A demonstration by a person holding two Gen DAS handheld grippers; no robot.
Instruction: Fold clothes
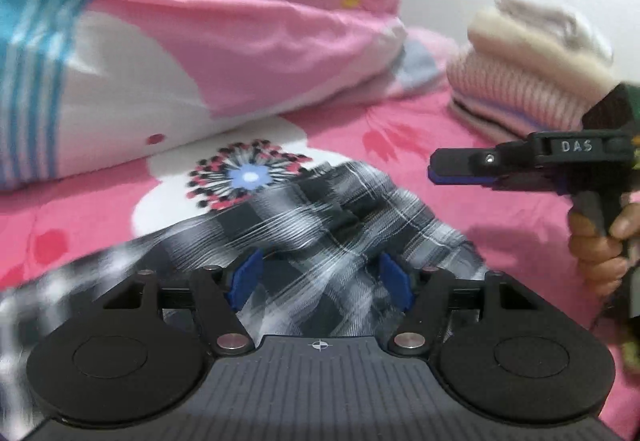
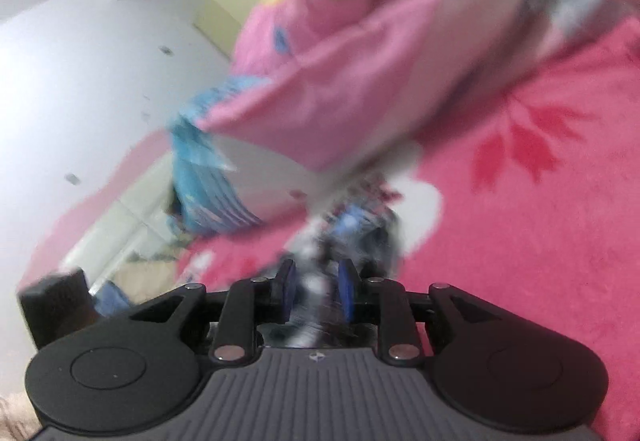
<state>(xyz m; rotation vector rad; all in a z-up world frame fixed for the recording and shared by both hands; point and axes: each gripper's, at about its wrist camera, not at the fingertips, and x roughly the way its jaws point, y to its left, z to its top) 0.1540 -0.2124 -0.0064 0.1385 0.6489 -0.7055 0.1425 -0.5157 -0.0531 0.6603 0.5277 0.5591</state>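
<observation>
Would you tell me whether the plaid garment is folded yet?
Not yet: the plaid garment lies loosely rumpled on the pink bedspread, without neat edges.

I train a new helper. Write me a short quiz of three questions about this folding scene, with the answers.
1. True or false: the left gripper has its fingers spread, with the plaid garment between them.
2. What lies on the pink bedspread at the far right in the left wrist view? A) a stack of folded clothes B) a laundry basket C) a pair of shoes
3. Fill in: the rolled quilt behind the garment is mostly ____ in colour.

Key:
1. True.
2. A, the stack of folded clothes.
3. Pink.
</observation>
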